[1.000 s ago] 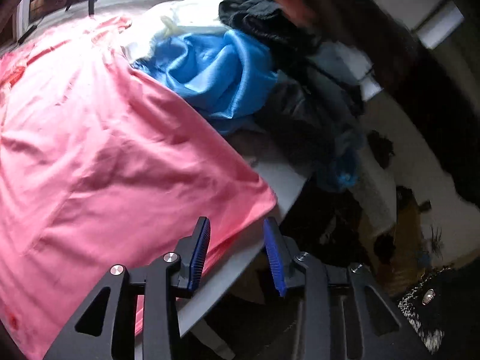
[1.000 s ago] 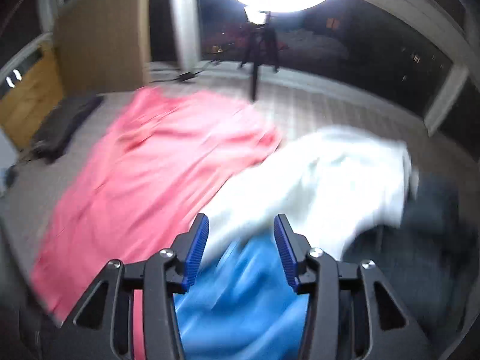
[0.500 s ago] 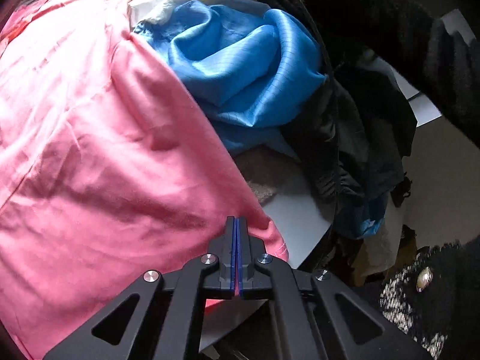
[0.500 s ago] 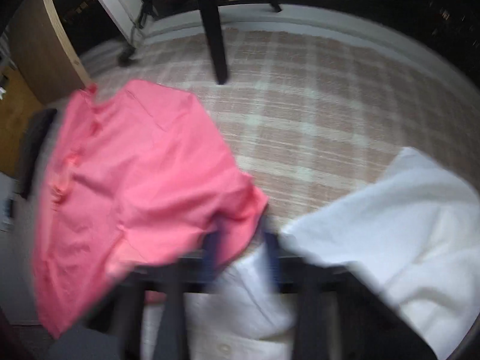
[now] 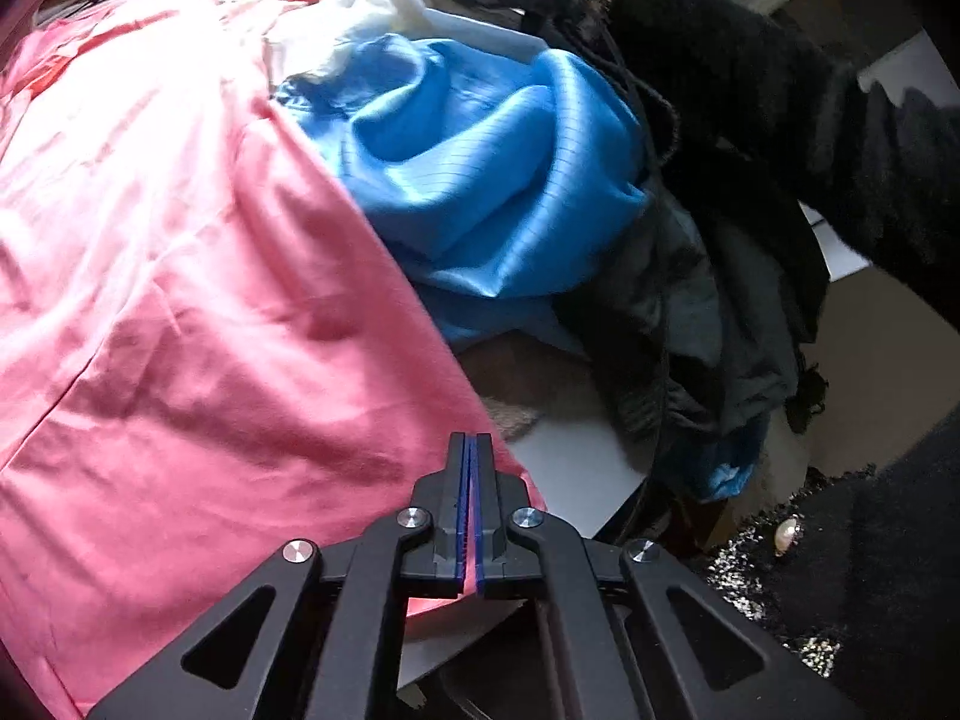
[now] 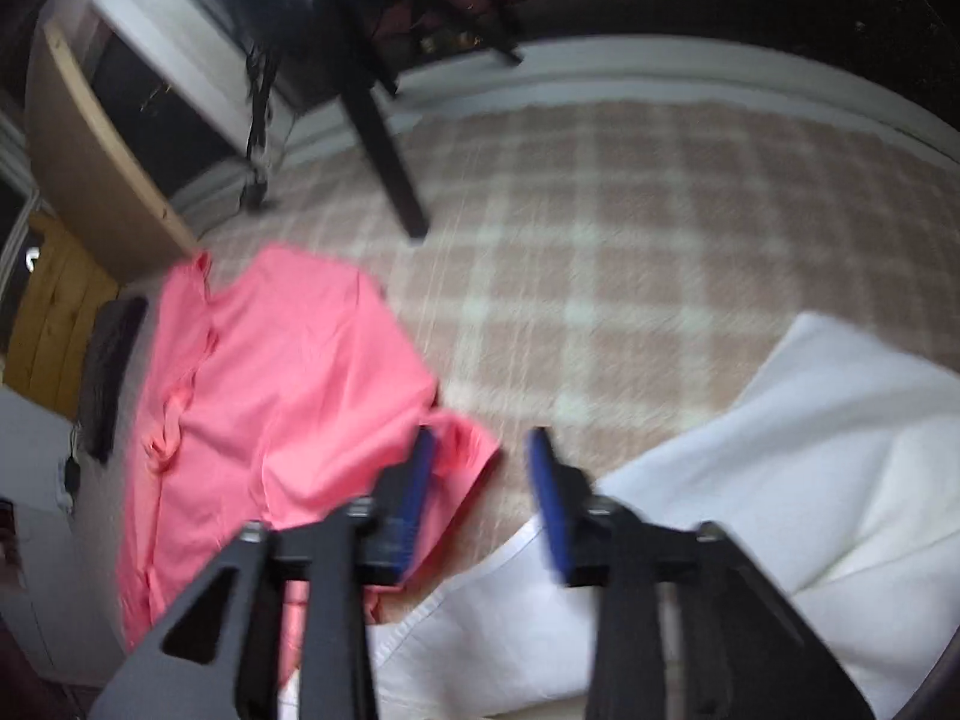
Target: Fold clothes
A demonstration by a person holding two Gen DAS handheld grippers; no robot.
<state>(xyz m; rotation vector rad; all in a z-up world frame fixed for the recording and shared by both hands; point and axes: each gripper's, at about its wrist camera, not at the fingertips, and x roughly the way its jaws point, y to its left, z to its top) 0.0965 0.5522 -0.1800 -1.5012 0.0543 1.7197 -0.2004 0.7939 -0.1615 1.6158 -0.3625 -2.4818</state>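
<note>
Left wrist view: pink garment (image 5: 180, 276) spread flat across the left of the table (image 5: 576, 468), smooth save for shallow creases, near corner reaching the table edge. Left gripper (image 5: 472, 480) clamped on that corner, jaws pressed together with a sliver of pink between the pads; held there, most likely, to lift the hem for a first fold. Just right of the pink cloth, a glossy blue garment (image 5: 492, 168) bunched in a heap, white fabric (image 5: 420, 12) behind it, dark clothes (image 5: 708, 324) trailing over the table's right edge: unsorted pieces parked aside to keep the working patch free. Far right, a dark sleeve (image 5: 780, 108) reaching over the pile.

Right wrist view: same pink garment (image 6: 270, 396) at left on a checked cloth (image 6: 600, 252), button placket along its left side, a short sleeve jutting toward the right gripper (image 6: 480, 450). Jaws opening, nothing pinched between them, the sleeve end lying just under the left finger. At right, a white garment (image 6: 780, 480), loosely laid.
</note>
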